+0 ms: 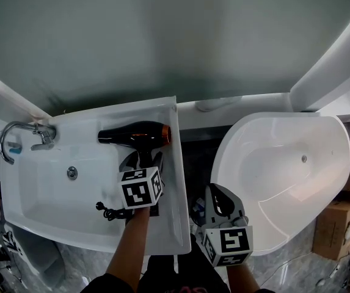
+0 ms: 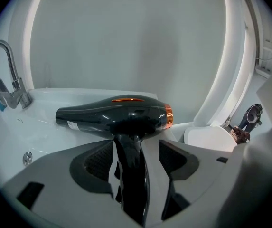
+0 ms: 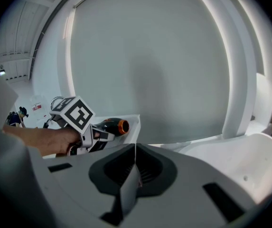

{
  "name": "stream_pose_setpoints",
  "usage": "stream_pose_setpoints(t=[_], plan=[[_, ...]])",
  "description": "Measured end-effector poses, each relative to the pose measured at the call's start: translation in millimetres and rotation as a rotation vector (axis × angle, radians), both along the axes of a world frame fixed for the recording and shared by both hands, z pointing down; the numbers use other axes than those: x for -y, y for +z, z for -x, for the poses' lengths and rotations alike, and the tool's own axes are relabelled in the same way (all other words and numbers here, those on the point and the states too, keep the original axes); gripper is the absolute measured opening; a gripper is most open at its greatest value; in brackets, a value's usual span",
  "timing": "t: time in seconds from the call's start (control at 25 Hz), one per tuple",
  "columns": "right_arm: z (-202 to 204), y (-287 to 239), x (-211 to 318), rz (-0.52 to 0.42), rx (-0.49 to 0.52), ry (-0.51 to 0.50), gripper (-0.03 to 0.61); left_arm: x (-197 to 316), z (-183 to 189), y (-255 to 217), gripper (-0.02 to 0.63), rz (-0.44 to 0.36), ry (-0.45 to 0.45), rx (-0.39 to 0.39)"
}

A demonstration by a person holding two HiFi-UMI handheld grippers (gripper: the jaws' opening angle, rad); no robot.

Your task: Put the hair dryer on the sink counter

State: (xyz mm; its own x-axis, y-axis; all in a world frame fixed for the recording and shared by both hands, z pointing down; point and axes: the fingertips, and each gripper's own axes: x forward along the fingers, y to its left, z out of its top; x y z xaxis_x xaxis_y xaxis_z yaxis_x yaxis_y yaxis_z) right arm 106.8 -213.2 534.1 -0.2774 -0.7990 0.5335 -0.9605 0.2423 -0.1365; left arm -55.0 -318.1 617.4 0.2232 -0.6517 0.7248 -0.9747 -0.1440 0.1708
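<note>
Nearest me, my right gripper point(image 1: 218, 194) hangs between the sink and the bathtub point(image 1: 284, 163), jaws pressed together on nothing. My left gripper point(image 1: 141, 162) has its jaws spread wide, with the handle loose between them. The black hair dryer point(image 1: 135, 134) lies on the sink counter point(image 1: 173, 163) at its far right, orange-ringed end to the right.

The white tabletop point(image 1: 176, 194) carries a black hair dryer point(image 1: 135, 135) on its rear ledge, right of the faucet point(image 1: 38, 131). The dryer's cord point(image 1: 109, 212) lies right of the faucet too, closer to the person.
</note>
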Motion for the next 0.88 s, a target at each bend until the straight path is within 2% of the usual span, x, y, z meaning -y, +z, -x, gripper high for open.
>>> stream_pose_setpoints(t=[0.4, 0.44, 0.48, 0.52, 0.56, 0.68, 0.88], plan=[[5.7, -22.6, -6.5, -0.052, 0.012, 0.003, 0.021, -31.5, 8.6, -64.3, 0.277, -0.161, 0.011, -0.033], [7.8, -25.9, -7.4, -0.060, 0.013, 0.001, 0.021, -35.1, 11.9, -72.3, 0.256, -0.186, 0.005, -0.037], [9.7, -29.7, -7.9, -0.070, 0.014, 0.000, 0.021, -38.6, 15.4, -81.6, 0.196, -0.215, -0.003, -0.042], [11.4, -34.1, -8.3, -0.081, 0.015, 0.000, 0.021, -42.3, 18.7, -91.2, 0.098, -0.245, -0.008, -0.044], [13.1, -38.9, -9.4, -0.092, 0.017, 0.000, 0.021, -46.5, 21.0, -100.3, 0.047, -0.273, -0.006, -0.042], [18.5, -57.0, -15.1, -0.120, 0.019, -0.001, 0.021, -61.7, 25.0, -123.1, 0.020, -0.320, 0.017, -0.032], [30.2, -94.3, -18.0, -0.186, 0.020, -0.016, 0.021, -74.4, 32.8, -161.0, 0.012, -0.396, 0.028, -0.056]])
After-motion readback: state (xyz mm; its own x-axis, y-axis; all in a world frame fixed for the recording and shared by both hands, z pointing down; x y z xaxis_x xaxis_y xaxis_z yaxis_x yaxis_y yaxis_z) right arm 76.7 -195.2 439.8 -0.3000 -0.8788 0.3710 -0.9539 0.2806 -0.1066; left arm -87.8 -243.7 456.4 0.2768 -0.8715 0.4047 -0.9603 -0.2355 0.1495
